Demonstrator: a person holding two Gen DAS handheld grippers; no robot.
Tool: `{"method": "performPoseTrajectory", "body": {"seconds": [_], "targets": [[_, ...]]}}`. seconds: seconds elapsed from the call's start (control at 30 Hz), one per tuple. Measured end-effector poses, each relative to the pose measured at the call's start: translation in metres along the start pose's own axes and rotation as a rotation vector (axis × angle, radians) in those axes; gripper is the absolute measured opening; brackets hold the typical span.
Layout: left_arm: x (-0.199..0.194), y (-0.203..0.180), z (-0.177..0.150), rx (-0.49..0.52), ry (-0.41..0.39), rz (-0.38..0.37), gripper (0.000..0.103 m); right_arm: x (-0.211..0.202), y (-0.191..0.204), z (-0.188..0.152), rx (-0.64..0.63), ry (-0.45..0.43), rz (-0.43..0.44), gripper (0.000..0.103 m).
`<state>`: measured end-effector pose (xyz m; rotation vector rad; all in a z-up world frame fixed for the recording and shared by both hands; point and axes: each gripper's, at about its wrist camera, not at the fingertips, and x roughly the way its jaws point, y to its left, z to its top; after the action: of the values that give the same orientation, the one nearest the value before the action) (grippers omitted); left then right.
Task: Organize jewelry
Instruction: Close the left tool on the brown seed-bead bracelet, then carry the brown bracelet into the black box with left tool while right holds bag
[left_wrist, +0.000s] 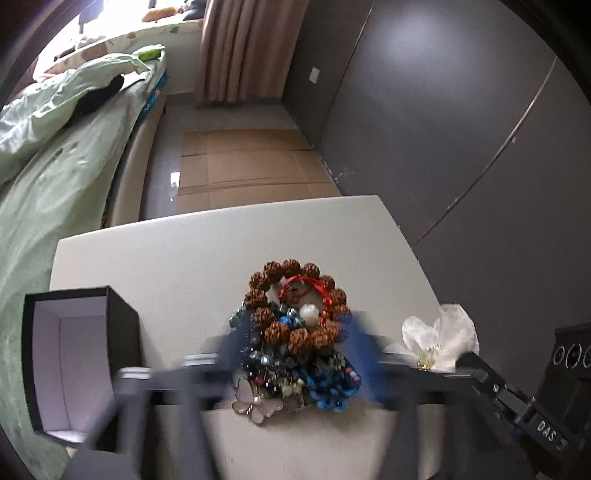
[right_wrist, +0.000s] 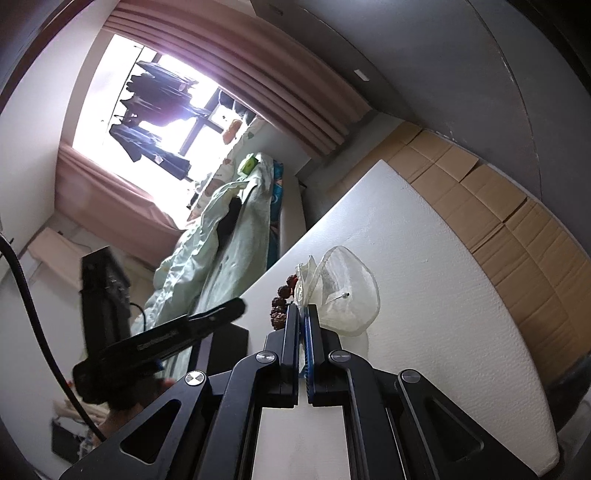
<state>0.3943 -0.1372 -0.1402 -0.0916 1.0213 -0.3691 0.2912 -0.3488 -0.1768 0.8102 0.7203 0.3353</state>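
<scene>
A pile of jewelry (left_wrist: 295, 339) lies on the white table (left_wrist: 184, 251): a brown seed-bead bracelet (left_wrist: 295, 295), a red cord, blue beads and a butterfly piece (left_wrist: 258, 400). My left gripper (left_wrist: 295, 350), blurred by motion, is open with its blue fingers on either side of the pile. An open black box (left_wrist: 74, 362) with a white lining stands at the left. My right gripper (right_wrist: 303, 314) is shut on a white fabric flower (right_wrist: 343, 291), which also shows in the left wrist view (left_wrist: 439, 339).
A bed with a green quilt (left_wrist: 55, 166) runs along the table's left side. Cardboard sheets (left_wrist: 243, 166) cover the floor beyond the table. A dark wardrobe wall (left_wrist: 461, 129) stands at the right. The other gripper's body (right_wrist: 159, 339) is left of my right gripper.
</scene>
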Motion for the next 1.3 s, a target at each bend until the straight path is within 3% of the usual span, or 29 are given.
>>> {"method": "performPoseTrajectory", "body": {"seconds": [0.2, 0.37, 0.53, 0.57, 0.6, 0.63, 0.93, 1.3], "targets": [[0.017, 0.011, 0.012, -0.017, 0.011, 0.026, 0.080, 0.002, -0.006, 0.002, 0.015, 0.008, 0.004, 0.004], [0.039, 0.022, 0.020, -0.042, 0.059, 0.042, 0.050, 0.007, -0.011, 0.005, 0.033, 0.023, 0.015, 0.004], [0.060, 0.029, 0.019, -0.053, 0.104, 0.041, 0.050, 0.012, -0.015, 0.007, 0.041, 0.038, 0.019, 0.004], [0.063, 0.030, 0.019, -0.056, 0.110, 0.034, 0.046, 0.014, -0.016, 0.008, 0.048, 0.043, 0.024, 0.004], [0.066, 0.031, 0.018, -0.062, 0.118, 0.022, 0.038, 0.014, -0.016, 0.007, 0.052, 0.046, 0.028, 0.004], [0.068, 0.034, 0.018, -0.070, 0.126, 0.027, 0.022, 0.016, -0.017, 0.008, 0.057, 0.050, 0.037, 0.004], [0.017, 0.025, 0.019, -0.045, 0.016, -0.046, 0.020, 0.023, 0.004, 0.014, -0.015, 0.044, 0.023, 0.004], [-0.077, 0.019, 0.030, -0.002, -0.142, -0.072, 0.020, 0.033, 0.043, 0.025, -0.085, 0.008, 0.096, 0.004]]}}
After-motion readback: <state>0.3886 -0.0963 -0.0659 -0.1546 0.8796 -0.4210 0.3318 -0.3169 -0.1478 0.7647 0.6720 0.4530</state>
